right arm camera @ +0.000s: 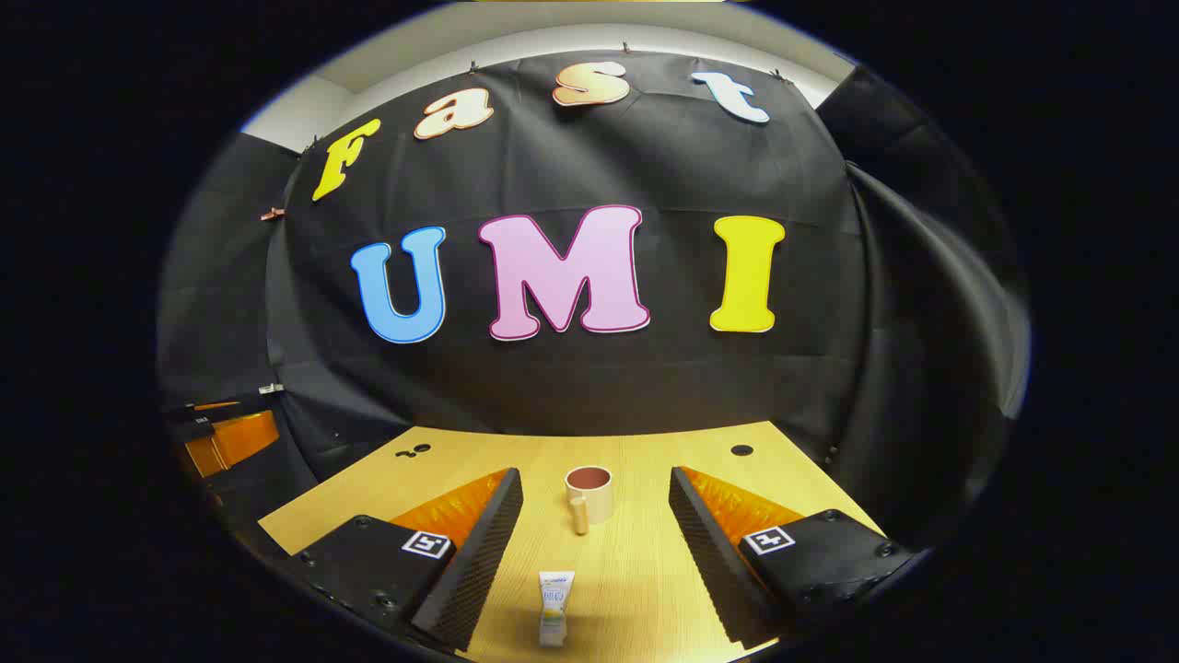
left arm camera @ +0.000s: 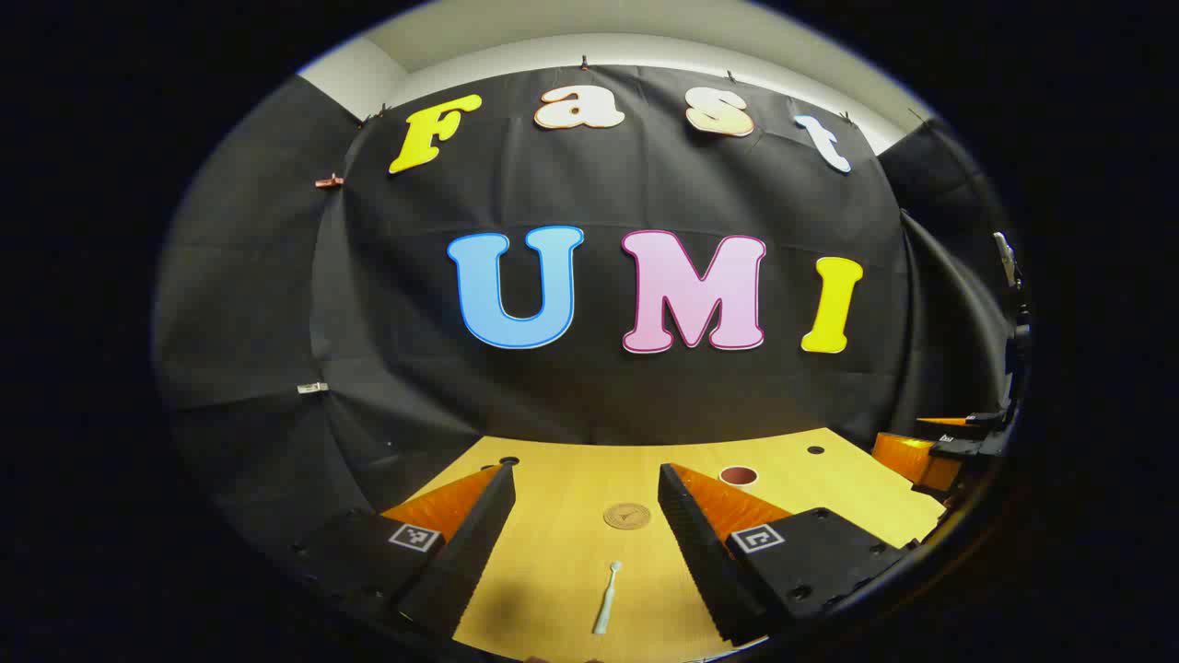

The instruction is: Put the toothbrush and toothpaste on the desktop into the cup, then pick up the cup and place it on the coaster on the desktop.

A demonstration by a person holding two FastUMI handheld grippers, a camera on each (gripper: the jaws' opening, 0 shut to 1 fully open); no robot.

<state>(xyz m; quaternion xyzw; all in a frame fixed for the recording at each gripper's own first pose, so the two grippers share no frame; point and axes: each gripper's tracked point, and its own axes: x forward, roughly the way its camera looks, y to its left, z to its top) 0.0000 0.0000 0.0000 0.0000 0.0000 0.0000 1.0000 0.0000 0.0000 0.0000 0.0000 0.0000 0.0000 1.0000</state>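
In the left gripper view, a pale toothbrush [left arm camera: 606, 599] lies on the wooden desktop [left arm camera: 571, 497] between the wide-apart fingers of my left gripper [left arm camera: 584, 479], which is open and holds nothing. A round brown coaster [left arm camera: 627, 516] sits just beyond it, and the cup's rim [left arm camera: 739, 475] peeks out behind the right finger. In the right gripper view, a small white toothpaste tube [right arm camera: 555, 606] lies near the front between the fingers of my right gripper [right arm camera: 596, 483], also open. The beige cup [right arm camera: 589, 493] with a reddish inside stands upright farther back, handle toward me.
Black cloth walls close in the desktop [right arm camera: 645, 552] at the back and sides. Small dark holes [left arm camera: 815, 449] mark the table's far corners. The other gripper [left arm camera: 930, 451] shows at the right edge of the left gripper view, and at the left edge [right arm camera: 221, 433] of the right gripper view.
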